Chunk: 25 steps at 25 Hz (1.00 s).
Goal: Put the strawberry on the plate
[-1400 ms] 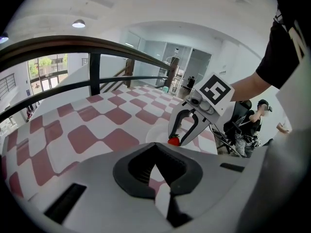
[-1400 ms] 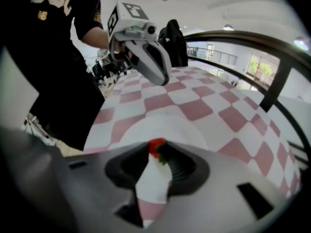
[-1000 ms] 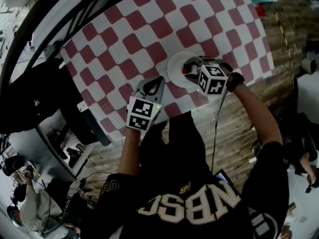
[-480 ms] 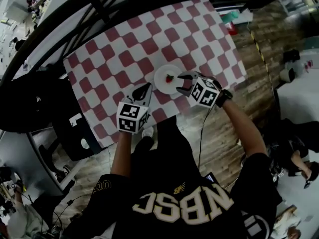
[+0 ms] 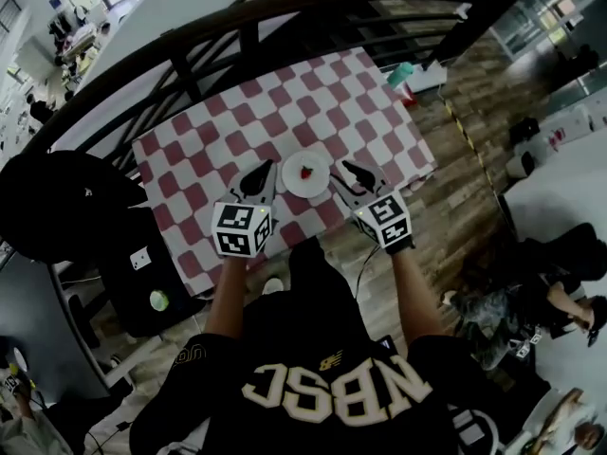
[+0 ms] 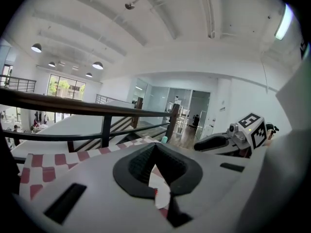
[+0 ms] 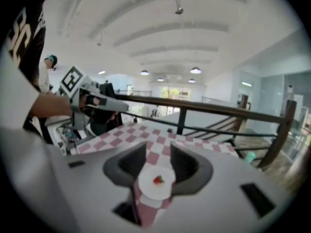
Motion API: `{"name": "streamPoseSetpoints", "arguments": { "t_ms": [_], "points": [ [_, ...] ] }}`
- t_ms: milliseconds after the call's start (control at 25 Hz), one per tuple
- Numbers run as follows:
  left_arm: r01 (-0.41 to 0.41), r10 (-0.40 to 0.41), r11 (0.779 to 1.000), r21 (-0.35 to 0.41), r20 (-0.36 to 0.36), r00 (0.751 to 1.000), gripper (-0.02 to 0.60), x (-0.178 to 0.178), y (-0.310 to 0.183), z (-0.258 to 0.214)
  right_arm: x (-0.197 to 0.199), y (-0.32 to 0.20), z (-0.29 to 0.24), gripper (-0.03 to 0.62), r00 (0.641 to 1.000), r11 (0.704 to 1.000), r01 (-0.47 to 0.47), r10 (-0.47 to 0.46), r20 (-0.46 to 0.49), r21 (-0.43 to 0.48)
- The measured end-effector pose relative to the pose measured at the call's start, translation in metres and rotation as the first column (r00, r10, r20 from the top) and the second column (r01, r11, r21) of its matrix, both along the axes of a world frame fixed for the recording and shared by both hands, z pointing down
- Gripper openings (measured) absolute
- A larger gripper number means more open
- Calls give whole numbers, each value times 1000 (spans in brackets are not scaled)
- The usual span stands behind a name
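Note:
A small red strawberry lies on a white plate on the red-and-white checked table. My right gripper hangs just right of the plate near the table's front edge. Its jaws are closing with nothing between them. In the right gripper view the strawberry and plate show far below through the gap of the right gripper. My left gripper sits left of the plate. Its fingers meet at the tip in the left gripper view, holding nothing.
A black railing runs behind the table. A turquoise object stands beyond the table's far right corner. Dark furniture sits to the left. Wooden floor lies to the right, where a person sits.
The right gripper was over the plate around the strawberry; it let go and drew back right. The strawberry now lies on the plate. Both grippers look smaller as the head view pulled back.

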<state>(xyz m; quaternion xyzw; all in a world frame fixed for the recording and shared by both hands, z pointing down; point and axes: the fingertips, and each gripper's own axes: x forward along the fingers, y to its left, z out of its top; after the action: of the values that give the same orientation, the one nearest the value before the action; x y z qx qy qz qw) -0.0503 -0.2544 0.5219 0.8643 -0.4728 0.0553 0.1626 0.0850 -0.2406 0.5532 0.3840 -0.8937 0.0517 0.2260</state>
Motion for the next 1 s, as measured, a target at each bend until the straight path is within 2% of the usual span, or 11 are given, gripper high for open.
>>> {"name": "streamPoseSetpoints", "arguments": {
  "t_ms": [120, 200, 280, 480, 600, 800, 1000],
  "points": [
    [-23, 24, 998, 56, -1, 1000, 8, 7, 13, -20, -6, 19, -26, 142, 992, 996, -88, 85, 92, 34],
    [-35, 36, 996, 85, -2, 999, 8, 13, 25, -30, -9, 28, -39, 84, 973, 984, -173, 165, 162, 32],
    [-45, 45, 993, 106, -1, 999, 8, 20, 37, -35, -14, 38, -50, 55, 946, 969, -245, 231, 229, 36],
    [-57, 58, 987, 150, -3, 998, 8, 32, 60, -43, -22, 58, -74, 28, 897, 931, -356, 317, 308, 77],
    [-46, 48, 983, 175, -7, 999, 8, 35, 71, -48, -22, 67, -83, 20, 884, 912, -398, 353, 306, 97],
    [-10, 13, 975, 220, -12, 1000, 8, 27, 81, -62, -19, 72, -87, 18, 885, 887, -438, 397, 243, 147],
    [28, -25, 969, 245, -14, 1000, 8, 11, 82, -70, -22, 75, -90, 18, 876, 869, -461, 414, 248, 177]
  ]
}}
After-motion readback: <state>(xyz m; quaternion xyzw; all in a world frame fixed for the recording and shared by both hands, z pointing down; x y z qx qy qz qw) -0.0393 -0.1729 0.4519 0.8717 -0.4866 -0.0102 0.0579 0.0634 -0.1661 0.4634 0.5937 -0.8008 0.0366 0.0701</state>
